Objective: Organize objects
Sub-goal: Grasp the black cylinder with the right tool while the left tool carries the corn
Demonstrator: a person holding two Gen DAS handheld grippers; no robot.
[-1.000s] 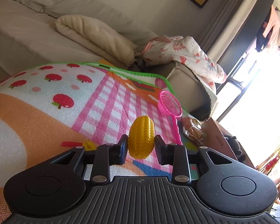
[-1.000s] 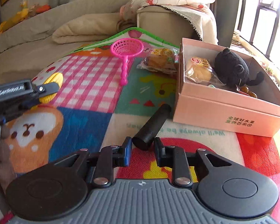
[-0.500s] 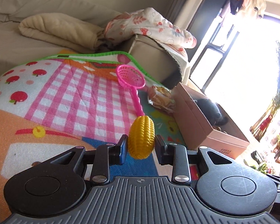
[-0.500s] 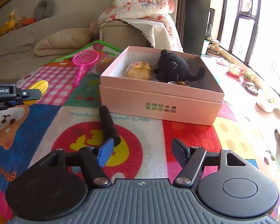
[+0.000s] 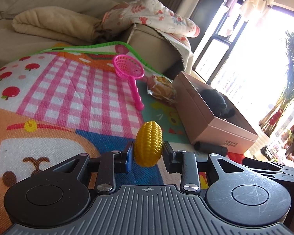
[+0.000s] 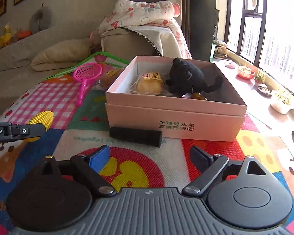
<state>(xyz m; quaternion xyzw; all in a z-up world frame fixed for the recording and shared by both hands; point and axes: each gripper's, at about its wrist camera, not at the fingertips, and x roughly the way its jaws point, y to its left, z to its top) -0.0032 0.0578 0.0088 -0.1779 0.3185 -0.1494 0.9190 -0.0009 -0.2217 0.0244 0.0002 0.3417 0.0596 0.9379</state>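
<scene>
Pink box [image 6: 174, 117] on the play mat already holds a wrapped bun [image 6: 150, 83] and black plush [image 6: 188, 76]. Left gripper [image 5: 148, 152] clamps the toy corn [image 5: 148, 144]; right gripper [image 6: 149, 154], jaws opening, holds nothing. Black cylinder [image 6: 135, 136], pink strainer [image 6: 86, 76] and a second wrapped pastry [image 5: 162, 90] remain outside.

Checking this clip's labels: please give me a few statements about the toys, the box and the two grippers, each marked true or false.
1. The left gripper holds the toy corn. True.
2. The black cylinder lies inside the pink box. False: it lies on the mat against the box front.
3. The black plush sits in the box. True.
4. The right gripper grips the pink strainer. False: its jaws are opening, empty.
</scene>
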